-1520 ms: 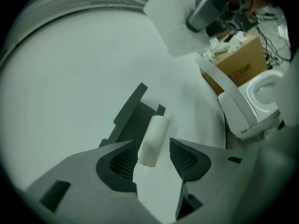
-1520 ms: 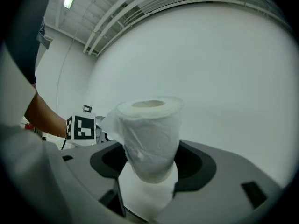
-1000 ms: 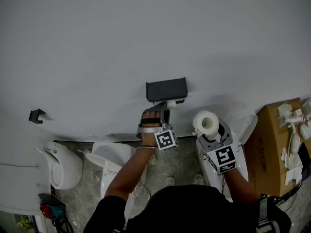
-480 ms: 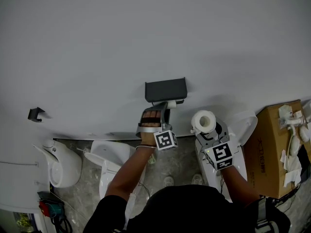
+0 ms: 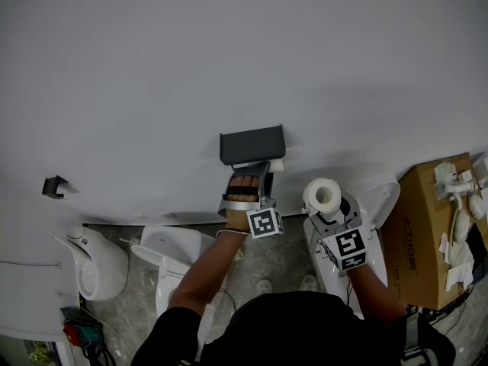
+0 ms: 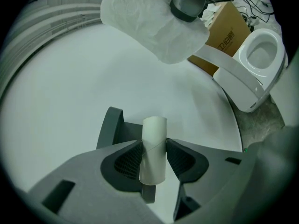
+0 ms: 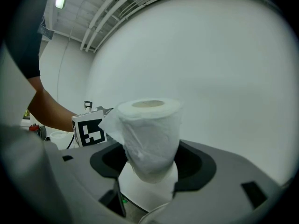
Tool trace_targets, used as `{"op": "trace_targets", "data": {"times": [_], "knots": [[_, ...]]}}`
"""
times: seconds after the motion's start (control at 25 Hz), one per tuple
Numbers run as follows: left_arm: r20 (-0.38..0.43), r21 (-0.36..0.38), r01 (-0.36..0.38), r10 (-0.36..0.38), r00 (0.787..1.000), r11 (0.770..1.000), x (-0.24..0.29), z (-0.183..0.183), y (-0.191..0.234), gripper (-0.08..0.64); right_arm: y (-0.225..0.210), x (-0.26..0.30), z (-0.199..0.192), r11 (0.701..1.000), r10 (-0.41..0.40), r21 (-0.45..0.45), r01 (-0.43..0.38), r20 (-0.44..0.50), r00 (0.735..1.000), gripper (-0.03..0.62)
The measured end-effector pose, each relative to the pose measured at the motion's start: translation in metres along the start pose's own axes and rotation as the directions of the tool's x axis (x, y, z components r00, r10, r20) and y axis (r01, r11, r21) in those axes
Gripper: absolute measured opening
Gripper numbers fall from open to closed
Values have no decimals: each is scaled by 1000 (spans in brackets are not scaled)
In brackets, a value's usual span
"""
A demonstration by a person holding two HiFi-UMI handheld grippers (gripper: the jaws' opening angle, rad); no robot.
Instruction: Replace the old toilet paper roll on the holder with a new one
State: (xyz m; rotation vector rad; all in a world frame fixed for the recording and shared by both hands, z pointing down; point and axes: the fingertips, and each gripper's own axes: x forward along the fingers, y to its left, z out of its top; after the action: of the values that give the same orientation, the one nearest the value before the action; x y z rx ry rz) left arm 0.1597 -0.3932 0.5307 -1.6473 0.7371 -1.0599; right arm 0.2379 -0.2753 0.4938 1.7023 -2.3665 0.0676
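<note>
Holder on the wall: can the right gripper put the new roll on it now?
Probably not yet: the left gripper has just closed its fingers on the empty cardboard tube at the holder, blocking it.

A plain white wall (image 5: pixel 229 52) is faced by the left claw (image 5: pixel 250 172) and the right claw (image 5: pixel 323 204). A toilet (image 5: pixel 385 193) is set under the right claw, with a cardboard box (image 5: pixel 427 227) to its right. A second toilet (image 5: pixel 171 246) is placed below-left of the left claw on a grey floor (image 5: pixel 282 258).
</note>
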Motion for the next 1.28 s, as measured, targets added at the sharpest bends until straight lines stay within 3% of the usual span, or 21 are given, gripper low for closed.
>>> {"op": "trace_targets", "data": {"times": [0.6, 0.76, 0.92, 1.12, 1.2, 1.28], "knots": [[121, 21, -14, 12, 993, 1000, 13, 75, -7, 166, -34, -30, -18, 997, -76, 2, 76, -32, 997, 288], [178, -21, -12, 16, 984, 1000, 9, 90, -2, 166, -42, -35, -22, 995, -95, 10, 96, -36, 995, 288], [240, -136, -6, 39, 970, 991, -2, 100, 5, 166, -44, -34, -27, 995, -101, 14, 102, -44, 994, 288], [318, -328, 1, 109, 942, 945, -31, 110, 36, 166, -43, -29, -27, 994, -108, 15, 108, -39, 993, 288], [338, -429, 27, 132, 932, 903, -42, 110, 49, 166, -44, -27, -27, 993, -115, 19, 116, -37, 993, 288], [362, -546, 85, 143, 921, 834, -51, 107, 58, 166, -44, -25, -27, 992, -121, 28, 122, -36, 992, 288]]}}
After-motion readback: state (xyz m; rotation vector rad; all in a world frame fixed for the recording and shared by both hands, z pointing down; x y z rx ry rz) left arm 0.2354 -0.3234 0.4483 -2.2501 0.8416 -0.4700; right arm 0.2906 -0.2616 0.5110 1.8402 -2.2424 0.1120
